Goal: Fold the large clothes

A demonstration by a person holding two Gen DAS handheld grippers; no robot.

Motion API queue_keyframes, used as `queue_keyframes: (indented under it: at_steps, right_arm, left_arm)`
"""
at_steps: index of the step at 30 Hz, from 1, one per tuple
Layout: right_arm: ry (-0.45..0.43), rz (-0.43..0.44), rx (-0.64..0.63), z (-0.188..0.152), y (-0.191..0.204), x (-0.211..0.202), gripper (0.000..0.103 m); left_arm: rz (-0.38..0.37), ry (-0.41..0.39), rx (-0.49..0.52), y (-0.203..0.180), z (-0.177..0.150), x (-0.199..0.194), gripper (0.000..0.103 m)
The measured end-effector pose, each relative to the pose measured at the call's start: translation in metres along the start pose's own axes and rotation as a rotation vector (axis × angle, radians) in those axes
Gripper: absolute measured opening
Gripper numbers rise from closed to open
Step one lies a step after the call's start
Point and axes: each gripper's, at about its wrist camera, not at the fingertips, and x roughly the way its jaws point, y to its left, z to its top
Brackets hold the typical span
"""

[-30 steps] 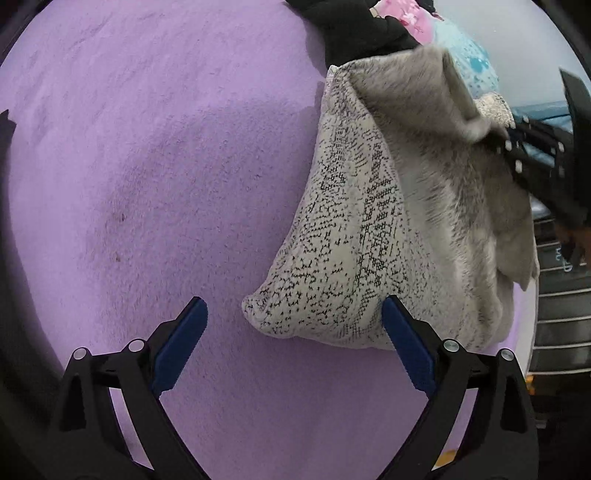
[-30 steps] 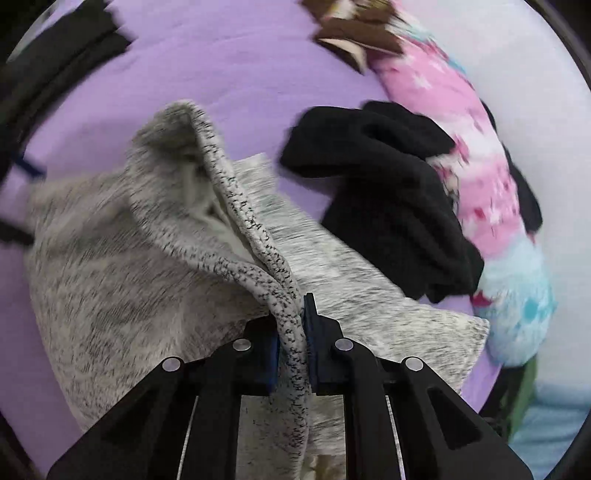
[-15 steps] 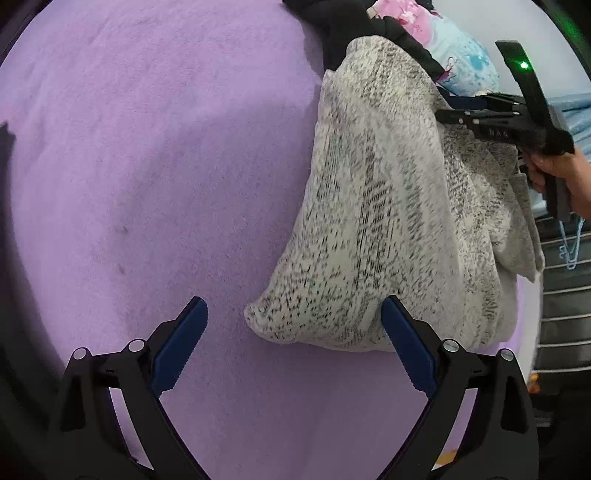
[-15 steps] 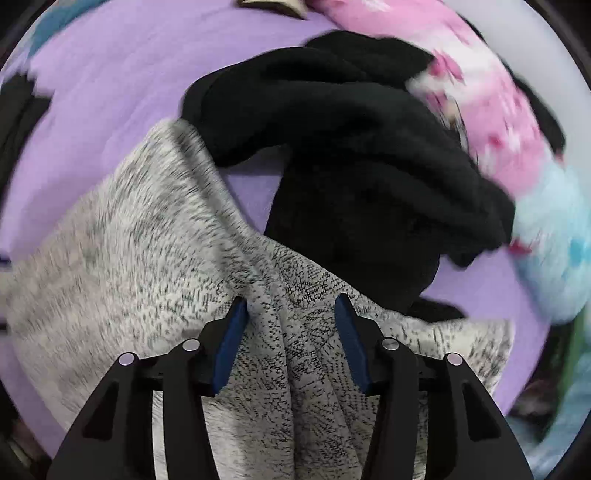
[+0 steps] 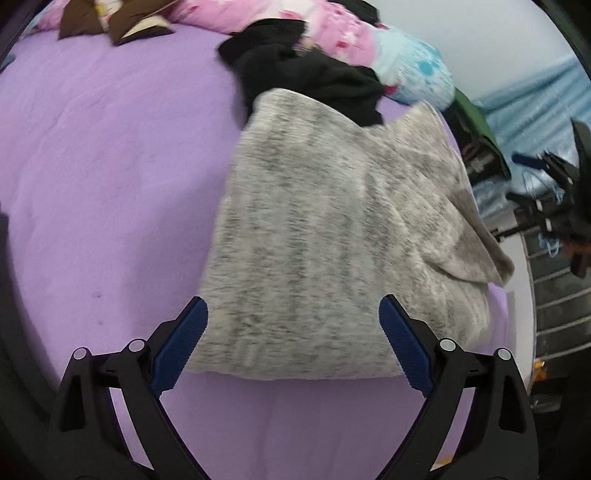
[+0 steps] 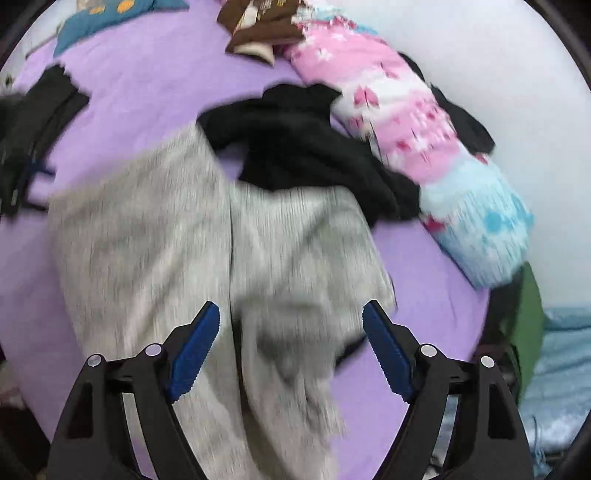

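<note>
Two grippers hang over a bed with a purple cover (image 5: 110,166). The left gripper (image 5: 293,343) has its blue pads far apart, and nothing is pinched between them. The near edge of the grey sweater (image 5: 325,229) lies on the bed under and between the pads, but they do not squeeze it.

The right gripper (image 6: 291,350) is opening its jaws right now. The grey sweater (image 6: 147,240) lies below and between its pads, loose, not pinched. From the left wrist view, the right gripper (image 5: 546,192) shows at about 3 o'clock, off past the sweater's side edge, blurred.

The grey sweater lies folded on the purple cover. In the left view it fills the middle and reaches out toward 2 o'clock. A black piece of clothing (image 5: 306,81) sits at about 12 o'clock from the sweater, touching its far edge. In the right view that black piece (image 6: 303,147) lies partly on the sweater's far end.

Just beyond the black piece is a long pink and light blue pillow (image 6: 413,129), running from 12 o'clock to 3 o'clock along the white wall (image 6: 480,55). A brown and cream thing (image 6: 258,33) lies at 12 o'clock, near the pillow's end. Both views are blurry.
</note>
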Motion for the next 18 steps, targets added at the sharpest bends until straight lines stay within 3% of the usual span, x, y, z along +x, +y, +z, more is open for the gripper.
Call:
queue_keyframes:
  at_steps: [3,8,14,15,18]
  right_arm:
    - [0.064,-0.048,-0.126,-0.06,0.021,-0.004,0.078]
    - [0.135,-0.086,-0.344,-0.123,0.055,0.014,0.078]
    - [0.166,-0.125,-0.347,-0.139,0.044,0.06,0.077]
    - [0.177,-0.121,-0.337,-0.138,0.04,0.065,0.074]
    - [0.19,-0.095,-0.316,-0.133,0.027,0.075,0.036]
  left_arm:
    - [-0.019,0.018,0.03,-0.019,-0.007,0.008,0.09]
    - [-0.034,0.059,0.052,-0.042,-0.016,0.025,0.09]
    - [-0.024,0.089,0.075,-0.058,-0.022,0.043,0.09]
    - [-0.021,0.094,0.078,-0.06,-0.023,0.047,0.09]
    - [-0.014,0.097,0.081,-0.062,-0.023,0.053,0.09]
